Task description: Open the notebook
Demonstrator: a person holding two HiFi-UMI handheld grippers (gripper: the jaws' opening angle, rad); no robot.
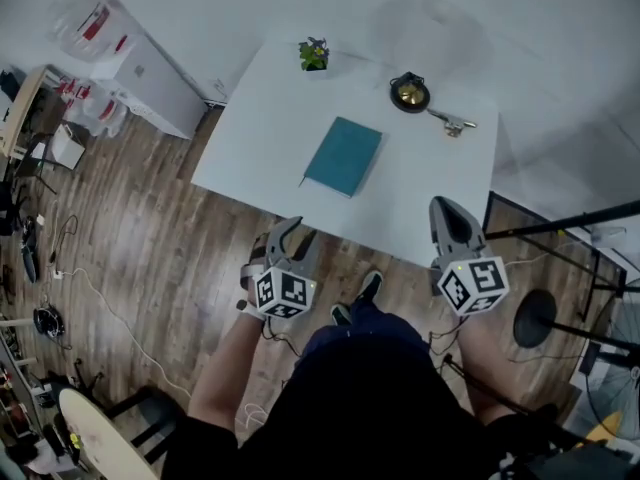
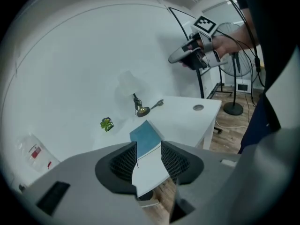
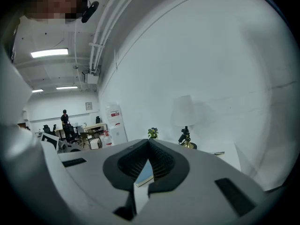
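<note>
1. We see a white tabletop [image 1: 440,198] standing against the wall.
2. The teal notebook [image 1: 343,155] lies closed and flat near the tabletop's middle, well apart from both claws.
3. Our left claw [image 1: 299,232] hangs just short of the near edge, its jaws apart with nothing between them.
4. Our right claw [image 1: 446,206] is over the near edge, jaws together and empty.
5. A lamp [image 1: 409,93] and a small green plant [image 1: 314,54] stand at the far side.
</note>
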